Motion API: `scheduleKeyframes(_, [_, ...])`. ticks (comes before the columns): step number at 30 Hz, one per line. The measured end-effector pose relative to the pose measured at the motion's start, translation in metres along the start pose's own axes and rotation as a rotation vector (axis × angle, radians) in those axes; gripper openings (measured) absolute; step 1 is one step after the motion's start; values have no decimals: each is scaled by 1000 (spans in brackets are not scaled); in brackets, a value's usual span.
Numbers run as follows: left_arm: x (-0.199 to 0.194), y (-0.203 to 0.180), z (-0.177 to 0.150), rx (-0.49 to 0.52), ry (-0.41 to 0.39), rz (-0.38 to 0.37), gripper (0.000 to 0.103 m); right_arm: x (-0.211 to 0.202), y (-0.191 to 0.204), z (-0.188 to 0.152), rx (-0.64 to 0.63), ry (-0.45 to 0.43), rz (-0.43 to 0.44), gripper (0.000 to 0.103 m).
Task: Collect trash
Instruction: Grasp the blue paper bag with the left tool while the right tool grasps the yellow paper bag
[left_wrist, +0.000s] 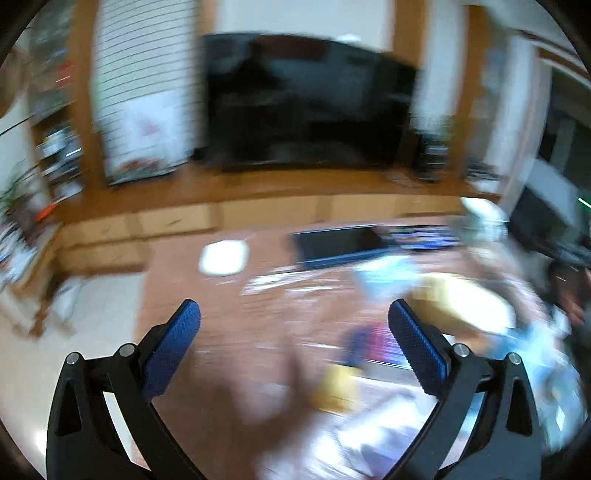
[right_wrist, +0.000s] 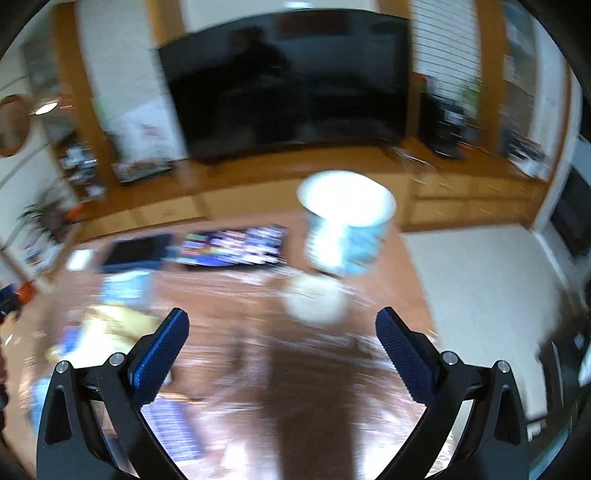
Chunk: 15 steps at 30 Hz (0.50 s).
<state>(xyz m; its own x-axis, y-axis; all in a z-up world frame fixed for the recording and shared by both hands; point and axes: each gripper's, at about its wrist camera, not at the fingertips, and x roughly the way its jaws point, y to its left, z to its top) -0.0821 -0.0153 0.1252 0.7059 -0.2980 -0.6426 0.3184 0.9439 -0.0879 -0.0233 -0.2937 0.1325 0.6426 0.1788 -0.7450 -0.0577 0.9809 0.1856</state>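
Blurred table (right_wrist: 303, 369), no legible writing

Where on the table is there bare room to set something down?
Both views are blurred. The clearest bare wood lies ahead of the right gripper, between the crumpled white wad and the table edge. Another patch sits below the white pad. The side with the yellow wrapper looks crowded.
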Motion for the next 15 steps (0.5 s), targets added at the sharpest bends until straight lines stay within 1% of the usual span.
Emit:
scheduleKeyframes(1, [-13, -19, -1, 49, 1, -69, 101, 0, 10, 5, -18, 12, 32, 99])
scheduleKeyframes(3, [-26, -55, -10, 125, 10, -157, 102, 10, 42, 18, -71, 62, 150, 99])
scheduleKeyframes(4, [-30, -75, -19, 154, 24, -206, 102, 17, 54, 20, -88, 92, 195, 99])
scheduleKeyframes(5, [-31, -94, -27, 179, 48, -254, 102, 28, 69, 21, -104, 138, 235, 99])
scheduleKeyframes(6, [-30, -111, -37, 204, 67, -297, 102, 37, 79, 21, -122, 181, 249, 99])
scheduleKeyframes(8, [-22, -132, -52, 233, 102, -315, 102, 54, 98, 20, -159, 237, 252, 99])
scheduleKeyframes(9, [-18, -143, -58, 243, 118, -312, 102, 71, 106, 17, -170, 296, 248, 99])
scheduleKeyframes(10, [-7, -153, -66, 241, 145, -321, 102, 74, 103, 13, -166, 326, 257, 99])
scheduleKeyframes(11, [-2, -157, -67, 239, 164, -324, 102, 86, 105, 9, -154, 379, 274, 99])
scheduleKeyframes(12, [4, -163, -71, 239, 183, -321, 102, 95, 101, 5, -143, 407, 278, 99])
scheduleKeyframes(13, [12, -171, -75, 251, 199, -301, 102, 104, 103, 1, -135, 435, 276, 99])
scheduleKeyframes(15, [19, -170, -77, 270, 223, -262, 102, 115, 108, -6, -148, 474, 237, 99])
